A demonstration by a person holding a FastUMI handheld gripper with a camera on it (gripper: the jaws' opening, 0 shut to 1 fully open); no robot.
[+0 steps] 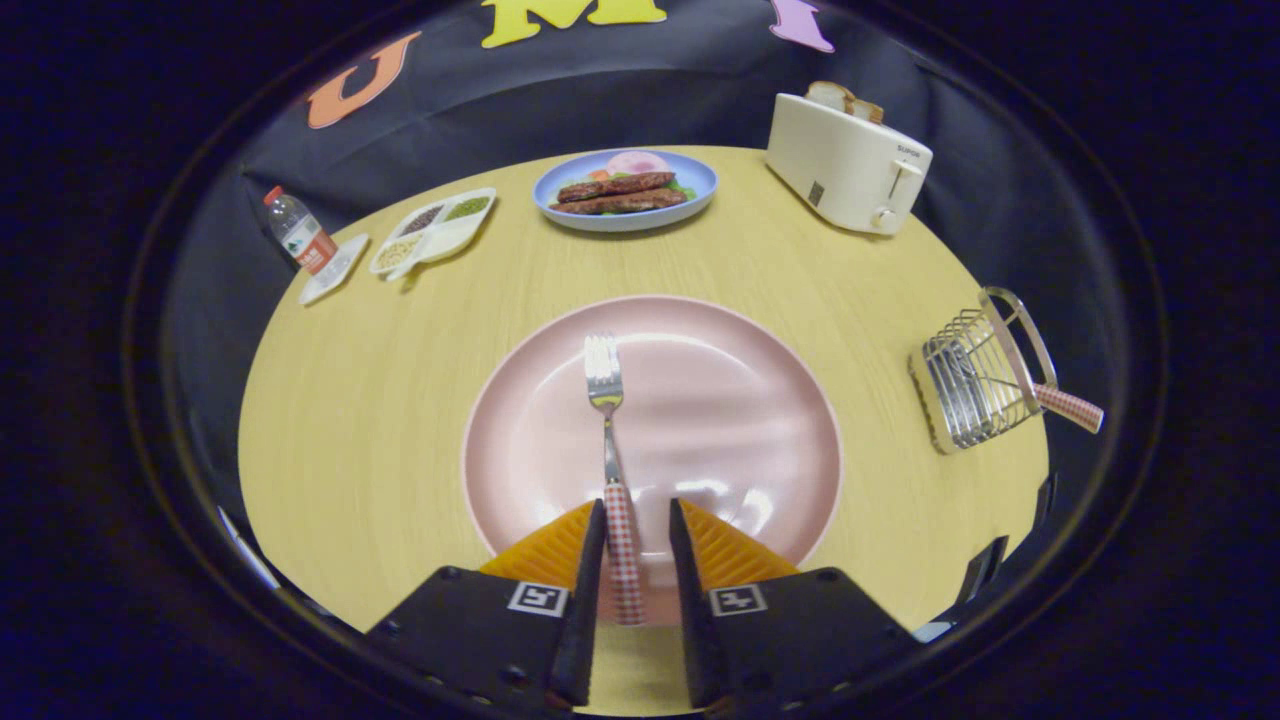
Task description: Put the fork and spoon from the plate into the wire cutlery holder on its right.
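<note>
Nearest, the tool (637, 560) has its 2 fingers set narrow, one on each side of the checked handle of the fork (608, 440). The left finger looks to touch the handle, but a small gap shows beside the right finger, so I judge the fork is between them and not yet pressed from both sides.

The fork lies flat on the pink plate (760, 420), which sits at the near middle of the table (350, 400). Its handle crosses the near rim of the plate and its tines point to the far edge. It should be light and stiff. The metal neck is thin and slippery, and the plate under it is glossy, so the fork can slide or turn. The thicker checked handle is the better place to take hold, near its middle.

At the right edge of the table stands the wire cutlery holder (965, 380), with 1 checked handle (1070, 408) already sticking out of it; I judge this is the spoon.

Farther, near the far edge, stand a blue plate of food (625, 190) and a toaster (845, 160).
</note>
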